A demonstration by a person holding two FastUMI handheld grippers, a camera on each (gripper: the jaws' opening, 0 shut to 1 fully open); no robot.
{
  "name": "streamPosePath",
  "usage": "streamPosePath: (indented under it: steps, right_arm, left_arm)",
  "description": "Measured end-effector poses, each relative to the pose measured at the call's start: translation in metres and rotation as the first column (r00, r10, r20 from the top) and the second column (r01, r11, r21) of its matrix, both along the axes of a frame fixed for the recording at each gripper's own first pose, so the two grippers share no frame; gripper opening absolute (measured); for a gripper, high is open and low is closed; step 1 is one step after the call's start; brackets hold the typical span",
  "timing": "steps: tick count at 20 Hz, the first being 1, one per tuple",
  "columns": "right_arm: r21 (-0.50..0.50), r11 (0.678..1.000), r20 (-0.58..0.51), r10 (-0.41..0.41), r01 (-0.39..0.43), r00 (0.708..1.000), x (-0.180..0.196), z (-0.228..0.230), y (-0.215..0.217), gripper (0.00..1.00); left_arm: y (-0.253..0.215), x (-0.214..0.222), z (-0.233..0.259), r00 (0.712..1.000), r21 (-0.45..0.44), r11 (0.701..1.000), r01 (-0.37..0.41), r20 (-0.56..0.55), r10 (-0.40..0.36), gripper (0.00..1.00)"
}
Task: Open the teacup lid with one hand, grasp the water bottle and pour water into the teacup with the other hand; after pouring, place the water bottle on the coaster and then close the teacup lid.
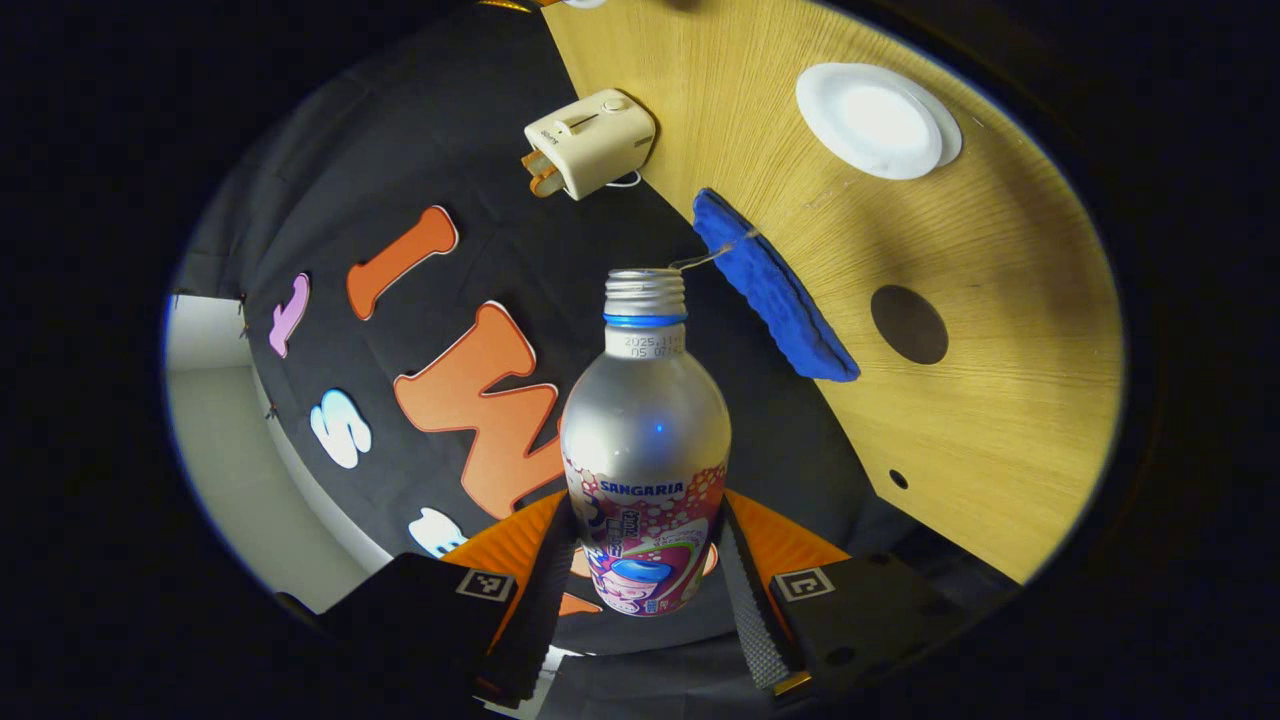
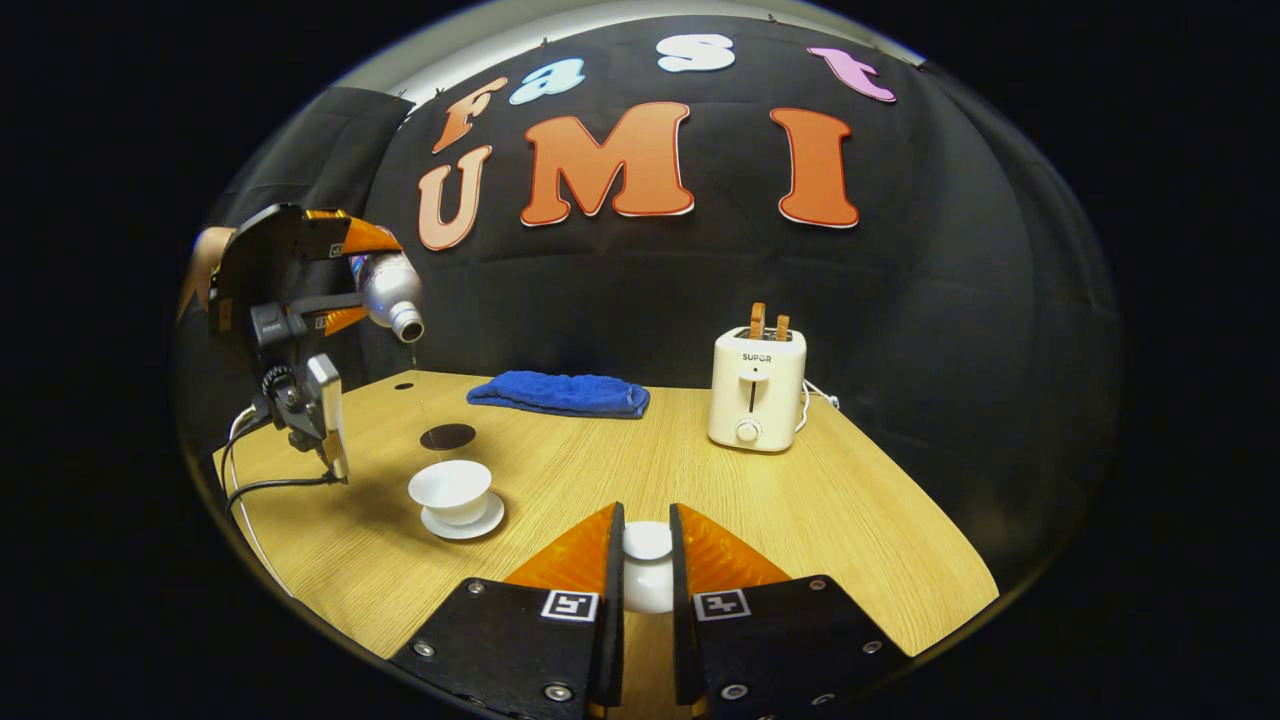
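The teacup [image 2: 451, 490] sits uncovered on its saucer [image 2: 463, 522] near the left front of the wooden table [image 2: 850, 520]; in the left gripper view it shows as a white disc [image 1: 872, 118]. Above it the left gripper [image 1: 645, 570] clamps the water bottle [image 1: 645, 440] by its lower body, both fingers pressed on it. In the right gripper view the bottle [image 2: 388, 290] is tipped with its open mouth down, a thin stream falling toward the cup. The right gripper [image 2: 646, 560] is closed on the white teacup lid [image 2: 647, 570], held low over the table near the front edge. The dark round coaster [image 2: 447, 436] lies bare just behind the cup. Farther back lie a blue cloth [image 2: 560, 394] and a cream toaster [image 2: 755, 388]
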State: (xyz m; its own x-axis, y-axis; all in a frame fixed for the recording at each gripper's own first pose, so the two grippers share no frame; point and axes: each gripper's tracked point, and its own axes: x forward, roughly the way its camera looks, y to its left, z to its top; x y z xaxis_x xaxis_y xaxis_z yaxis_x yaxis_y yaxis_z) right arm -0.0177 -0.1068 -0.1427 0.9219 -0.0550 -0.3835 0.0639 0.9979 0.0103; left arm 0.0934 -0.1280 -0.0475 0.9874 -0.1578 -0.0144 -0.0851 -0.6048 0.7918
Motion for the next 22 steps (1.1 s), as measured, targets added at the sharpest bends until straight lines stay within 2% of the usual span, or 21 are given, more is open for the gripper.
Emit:
streamPosePath:
  steps: [1, 3, 5, 6, 9, 10, 11, 13, 15, 16, 17, 18, 19, 20, 22]
  right_arm:
    - [0.001, 1.0, 0.0, 0.003, -0.003, 1.0, 0.001, 0.002, 0.001, 0.2]
    - [0.003, 1.0, -0.002, 0.003, -0.003, 1.0, 0.001, -0.001, 0.003, 0.2]
    - [0.002, 1.0, -0.006, 0.003, -0.003, 1.0, 0.002, -0.003, 0.003, 0.2]
    - [0.003, 1.0, -0.009, 0.004, -0.004, 1.0, 0.003, -0.004, 0.006, 0.2]
    - [0.012, 1.0, -0.015, 0.007, -0.007, 1.0, 0.002, -0.006, 0.009, 0.2]
    - [0.013, 1.0, -0.016, 0.014, -0.014, 1.0, 0.002, -0.008, 0.011, 0.2]
    - [0.011, 1.0, -0.016, 0.014, -0.014, 1.0, 0.002, -0.008, 0.012, 0.2]
    - [0.011, 1.0, -0.024, 0.013, -0.013, 1.0, 0.001, -0.011, 0.013, 0.2]
    - [0.016, 1.0, -0.029, 0.008, -0.008, 1.0, 0.003, -0.012, 0.014, 0.2]
    - [0.02, 1.0, -0.029, 0.006, -0.005, 1.0, 0.002, -0.012, 0.014, 0.2]
    - [0.025, 1.0, -0.029, 0.007, -0.006, 1.0, 0.002, -0.011, 0.016, 0.2]
    - [0.029, 1.0, -0.028, 0.005, -0.004, 1.0, 0.004, -0.009, 0.018, 0.2]
    - [0.032, 0.999, -0.028, 0.006, -0.005, 1.0, 0.004, -0.008, 0.019, 0.2]
    - [0.038, 0.999, -0.025, 0.003, -0.002, 1.0, 0.005, -0.009, 0.021, 0.2]
    - [0.049, 0.999, -0.021, 0.008, -0.007, 1.0, 0.008, -0.006, 0.026, 0.2]
  left_arm:
    - [-0.001, -0.001, 0.0, 1.0, 0.003, 1.0, 0.01, 0.007, -0.01, 0.8]
    - [-0.004, -0.003, -0.002, 0.999, 0.004, 1.0, 0.03, 0.015, -0.03, 0.82]
    - [-0.006, -0.003, -0.004, 0.999, 0.011, 0.999, 0.042, 0.019, -0.042, 0.76]
    - [-0.009, -0.004, -0.006, 0.999, 0.012, 0.999, 0.05, 0.011, -0.05, 0.76]
    - [-0.014, -0.005, -0.039, 0.998, 0.005, 0.999, 0.053, -0.027, -0.053, 0.75]
    - [-0.013, -0.004, -0.047, 0.998, -0.016, 0.999, 0.05, -0.04, -0.051, 0.75]
    - [-0.013, -0.005, -0.056, 0.997, -0.043, 0.998, 0.049, -0.051, -0.051, 0.83]
    - [-0.014, -0.006, -0.072, 0.995, -0.1, 0.994, 0.048, -0.08, -0.056, 0.83]
    - [-0.012, -0.006, -0.086, 0.992, -0.183, 0.983, 0.033, -0.117, -0.055, 0.77]
    - [-0.011, -0.006, -0.091, 0.989, -0.24, 0.97, 0.023, -0.136, -0.057, 0.75]
    - [-0.011, -0.007, -0.095, 0.987, -0.306, 0.952, 0.012, -0.152, -0.061, 0.84]
    - [-0.012, -0.006, -0.097, 0.983, -0.374, 0.927, -0.002, -0.169, -0.066, 0.79]
    - [-0.012, -0.006, -0.097, 0.982, -0.442, 0.897, -0.017, -0.176, -0.068, 0.79]
    - [-0.01, -0.004, -0.094, 0.982, -0.51, 0.859, -0.03, -0.176, -0.07, 0.79]
    - [-0.007, -0.003, -0.084, 0.983, -0.647, 0.76, -0.055, -0.17, -0.073, 0.78]
